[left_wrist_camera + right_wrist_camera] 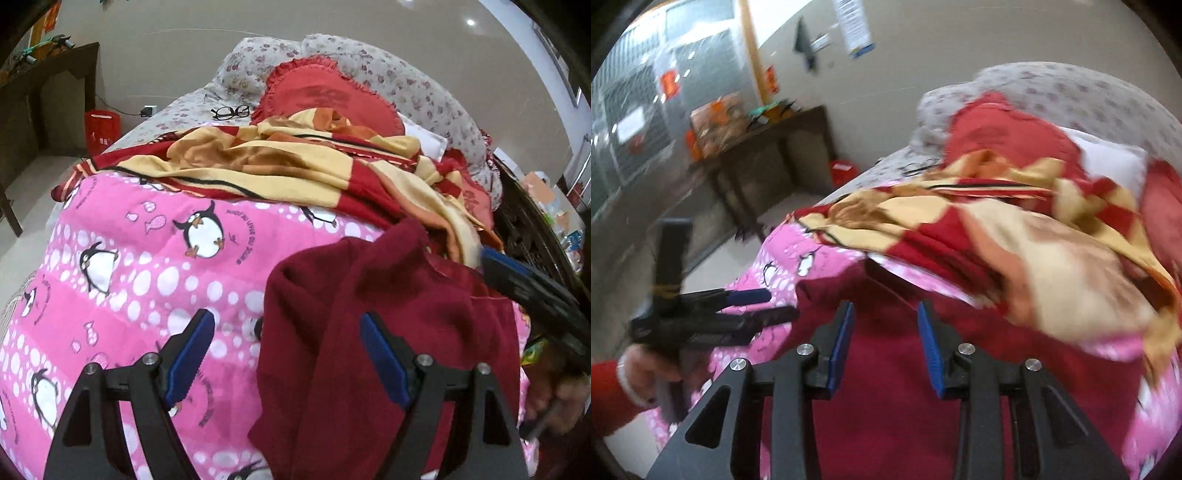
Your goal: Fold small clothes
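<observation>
Bed with pink penguin quilt (155,266); I see the maroon garment (369,332) running near-to-far, under my right gripper (885,325), right of my left gripper (288,343), both spread, empty.

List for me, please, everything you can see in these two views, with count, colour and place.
garment: one, dark red, crumpled on the quilt under both grippers
quilt: one, pink with penguins, covering the bed's near end
blanket: one, red and cream, bunched behind the quilt
heart cushion: one, red, by the pillows
pillows: floral grey, at the head
glasses: one pair, black, on the sheet
bag: one, red, on the floor
left gripper: open, above the garment's edge
right gripper: open, over the garment
</observation>
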A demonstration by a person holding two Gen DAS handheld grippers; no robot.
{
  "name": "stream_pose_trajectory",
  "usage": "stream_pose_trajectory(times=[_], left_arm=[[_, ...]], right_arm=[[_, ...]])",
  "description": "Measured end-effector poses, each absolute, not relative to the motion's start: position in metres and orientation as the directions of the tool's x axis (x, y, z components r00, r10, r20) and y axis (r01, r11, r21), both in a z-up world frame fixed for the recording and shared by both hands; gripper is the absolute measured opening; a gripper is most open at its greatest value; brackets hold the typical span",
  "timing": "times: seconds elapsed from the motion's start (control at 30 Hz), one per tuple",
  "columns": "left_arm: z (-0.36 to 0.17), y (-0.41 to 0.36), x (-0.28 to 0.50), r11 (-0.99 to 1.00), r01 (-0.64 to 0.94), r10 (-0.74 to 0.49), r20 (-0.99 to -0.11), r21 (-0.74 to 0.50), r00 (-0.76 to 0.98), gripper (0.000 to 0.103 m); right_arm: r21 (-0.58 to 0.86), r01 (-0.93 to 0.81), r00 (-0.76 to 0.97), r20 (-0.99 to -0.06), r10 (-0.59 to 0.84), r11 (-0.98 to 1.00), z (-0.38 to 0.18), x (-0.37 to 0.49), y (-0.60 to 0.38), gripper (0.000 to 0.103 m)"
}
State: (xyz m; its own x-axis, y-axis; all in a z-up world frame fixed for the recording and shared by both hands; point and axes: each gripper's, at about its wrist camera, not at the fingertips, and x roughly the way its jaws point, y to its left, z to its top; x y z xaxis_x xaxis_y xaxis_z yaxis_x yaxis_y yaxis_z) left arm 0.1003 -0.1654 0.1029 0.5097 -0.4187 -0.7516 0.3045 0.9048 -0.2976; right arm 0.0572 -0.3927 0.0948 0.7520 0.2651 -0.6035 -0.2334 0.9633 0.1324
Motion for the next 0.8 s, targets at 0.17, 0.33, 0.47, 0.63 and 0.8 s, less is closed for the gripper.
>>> stream_pose_trajectory(times=[0.17,0.33,0.47,0.63,0.8], left_arm=[[0.11,-0.152,0.088,0.89,0.344,-0.443,-0.745,-0.299,0.5,0.085],[0.115,-0.141,0.08,0.878,0.358,-0.467,-0.73,-0.317,0.499,0.085],[0.12,-0.138,0.077,0.871,0.364,-0.482,-0.715,-0.329,0.507,0.085],[0.111,-0.155,0.077,0.865,0.364,-0.491,-0.729,-0.345,0.477,0.085],[0.098,-0.176,0.073,0.861,0.397,-0.486,-0.743,-0.318,0.46,0.085]], right_arm=[[0.028,-0.273,0.703,-0.676,0.219,0.962,0.072,0.106,-0.36,0.051],[0.0,-0.297,0.7,-0.68,0.218,0.955,0.071,0.121,-0.351,0.025],[0.153,-0.309,0.73,-0.595,0.337,0.939,0.092,0.133,-0.355,0.025],[0.232,-0.257,0.725,-0.596,0.345,0.938,0.076,0.164,-0.344,0.025],[0.321,-0.165,0.658,-0.669,0.346,0.933,0.049,0.163,-0.355,0.037]])
